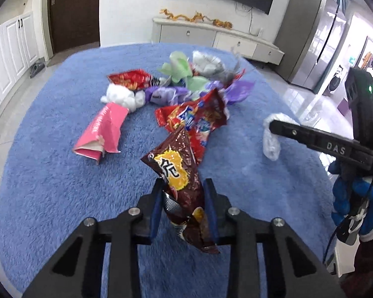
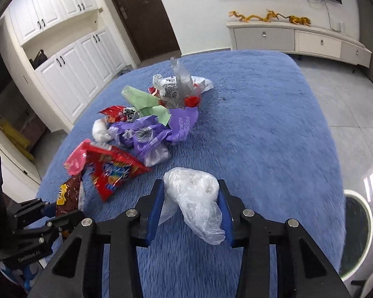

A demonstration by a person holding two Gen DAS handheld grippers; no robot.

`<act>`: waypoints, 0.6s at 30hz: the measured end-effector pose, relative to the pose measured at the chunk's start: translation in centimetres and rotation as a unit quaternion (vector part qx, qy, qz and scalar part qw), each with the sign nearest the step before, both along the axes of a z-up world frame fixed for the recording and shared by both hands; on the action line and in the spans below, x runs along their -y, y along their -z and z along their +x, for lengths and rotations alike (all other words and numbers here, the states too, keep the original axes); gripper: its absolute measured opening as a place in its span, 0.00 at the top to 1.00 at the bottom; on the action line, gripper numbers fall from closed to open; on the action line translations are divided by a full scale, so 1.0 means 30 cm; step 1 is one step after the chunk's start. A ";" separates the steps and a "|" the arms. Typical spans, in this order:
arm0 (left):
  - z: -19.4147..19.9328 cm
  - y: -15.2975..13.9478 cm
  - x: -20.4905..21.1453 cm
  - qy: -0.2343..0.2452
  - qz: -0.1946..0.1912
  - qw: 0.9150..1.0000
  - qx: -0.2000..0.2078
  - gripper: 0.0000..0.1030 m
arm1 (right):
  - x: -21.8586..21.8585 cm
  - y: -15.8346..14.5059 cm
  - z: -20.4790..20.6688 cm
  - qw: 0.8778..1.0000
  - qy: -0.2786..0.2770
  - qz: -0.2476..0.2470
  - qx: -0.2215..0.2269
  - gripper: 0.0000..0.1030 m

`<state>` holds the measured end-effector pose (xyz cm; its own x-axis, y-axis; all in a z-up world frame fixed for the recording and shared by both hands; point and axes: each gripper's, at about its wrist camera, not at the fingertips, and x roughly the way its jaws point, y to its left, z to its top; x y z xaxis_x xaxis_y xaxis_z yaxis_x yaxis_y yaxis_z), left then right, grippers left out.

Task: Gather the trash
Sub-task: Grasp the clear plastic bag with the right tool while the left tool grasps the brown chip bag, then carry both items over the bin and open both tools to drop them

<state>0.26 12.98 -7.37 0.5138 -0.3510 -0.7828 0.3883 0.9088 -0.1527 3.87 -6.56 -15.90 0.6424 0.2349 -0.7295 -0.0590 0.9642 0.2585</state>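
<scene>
My left gripper (image 1: 184,186) is shut on a brown snack wrapper (image 1: 177,171) and holds it above the blue rug (image 1: 49,186). My right gripper (image 2: 189,188) is shut on a clear plastic bag (image 2: 196,198); that bag also shows in the left wrist view (image 1: 271,141). The brown wrapper shows at the left of the right wrist view (image 2: 68,193). A heap of trash lies on the rug: a red snack bag (image 1: 199,116), a pink carton (image 1: 102,134), purple plastic (image 2: 151,136), green paper (image 1: 179,70), white tissue (image 1: 123,96).
A white bin (image 2: 358,233) stands off the rug's right edge. A low white sideboard (image 1: 211,37) runs along the far wall, white cabinets (image 2: 69,57) at the left, a fridge (image 1: 318,37) at the right. Tiled floor surrounds the rug.
</scene>
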 end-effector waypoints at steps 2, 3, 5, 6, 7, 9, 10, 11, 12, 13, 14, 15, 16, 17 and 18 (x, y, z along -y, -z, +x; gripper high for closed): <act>-0.021 -0.038 0.016 0.000 -0.002 1.000 0.012 0.72 | 0.021 -0.025 -0.039 1.000 0.005 0.005 0.009 0.60; -0.027 -0.053 0.016 0.000 -0.003 1.000 0.017 0.72 | 0.030 -0.039 -0.063 1.000 0.008 0.007 0.015 0.60; -0.054 -0.106 0.012 0.003 -0.006 0.999 0.034 0.72 | 0.046 -0.077 -0.100 0.999 0.013 0.010 0.028 0.60; -0.060 -0.128 0.016 0.005 -0.008 0.999 0.041 0.72 | 0.058 -0.094 -0.124 0.999 0.016 0.011 0.036 0.60; -0.071 -0.159 0.026 0.008 -0.011 0.999 0.051 0.72 | 0.072 -0.119 -0.154 0.999 0.019 0.011 0.047 0.60; -0.080 -0.222 0.057 0.018 -0.017 0.997 0.070 0.72 | 0.100 -0.166 -0.199 0.997 0.027 0.011 0.065 0.60; -0.086 -0.256 0.077 0.026 -0.021 0.996 0.081 0.72 | 0.119 -0.197 -0.229 0.996 0.034 0.009 0.078 0.60; -0.088 -0.287 0.094 0.034 -0.024 0.995 0.091 0.72 | 0.135 -0.221 -0.251 0.995 0.040 0.008 0.088 0.60; -0.089 -0.317 0.121 0.044 -0.027 0.994 0.101 0.72 | 0.165 -0.259 -0.289 0.993 0.052 0.004 0.104 0.60; -0.088 -0.347 0.153 0.057 -0.033 0.992 0.108 0.72 | 0.192 -0.286 -0.312 0.991 0.062 0.001 0.115 0.60; -0.087 -0.371 0.184 0.068 -0.038 0.991 0.112 0.72 | 0.220 -0.313 -0.330 0.989 0.073 -0.001 0.125 0.60; -0.082 -0.391 0.227 0.082 -0.042 0.989 0.116 0.72 | 0.263 -0.346 -0.362 0.986 0.090 -0.006 0.139 0.60; -0.075 -0.409 0.281 0.097 -0.043 0.987 0.120 0.72 | 0.295 -0.367 -0.384 0.984 0.104 -0.011 0.148 0.60; -0.067 -0.422 0.339 0.112 -0.043 0.985 0.123 0.72 | 0.328 -0.384 -0.404 0.981 0.117 -0.017 0.155 0.60; -0.062 -0.430 0.386 0.124 -0.042 0.984 0.124 0.72 | 0.379 -0.404 -0.433 0.976 0.138 -0.025 0.164 0.60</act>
